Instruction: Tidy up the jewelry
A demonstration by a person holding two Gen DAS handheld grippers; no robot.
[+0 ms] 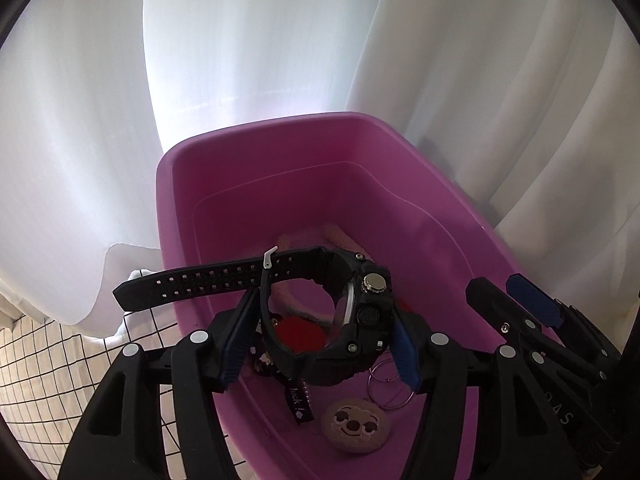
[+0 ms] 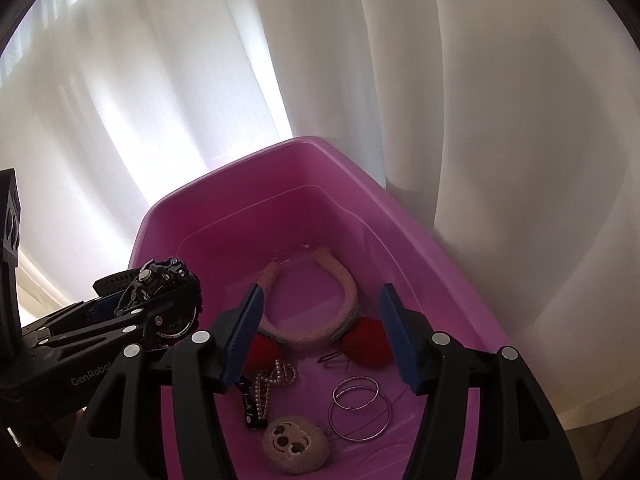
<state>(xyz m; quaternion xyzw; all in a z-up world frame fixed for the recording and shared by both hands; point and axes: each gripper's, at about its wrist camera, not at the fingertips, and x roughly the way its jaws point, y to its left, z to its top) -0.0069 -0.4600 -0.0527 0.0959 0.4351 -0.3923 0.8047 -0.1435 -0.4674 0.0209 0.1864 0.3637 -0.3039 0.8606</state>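
Observation:
My left gripper (image 1: 320,336) is shut on a black sports watch (image 1: 360,312) and holds it over the near left part of a purple plastic tub (image 1: 280,184); its strap sticks out left past the rim. The watch (image 2: 160,300) and left gripper also show at the left of the right wrist view. My right gripper (image 2: 324,340) is open and empty above the tub (image 2: 440,280). In the tub lie a pink headband with red pompoms (image 2: 348,292), thin hoop bangles (image 2: 360,408), a bead string (image 2: 268,388), and a round sloth-face pouch (image 2: 296,446).
White curtains (image 1: 280,40) hang close behind the tub. A checked cloth (image 1: 40,360) covers the surface at the left. The right gripper (image 1: 540,328) sits at the tub's right rim in the left wrist view.

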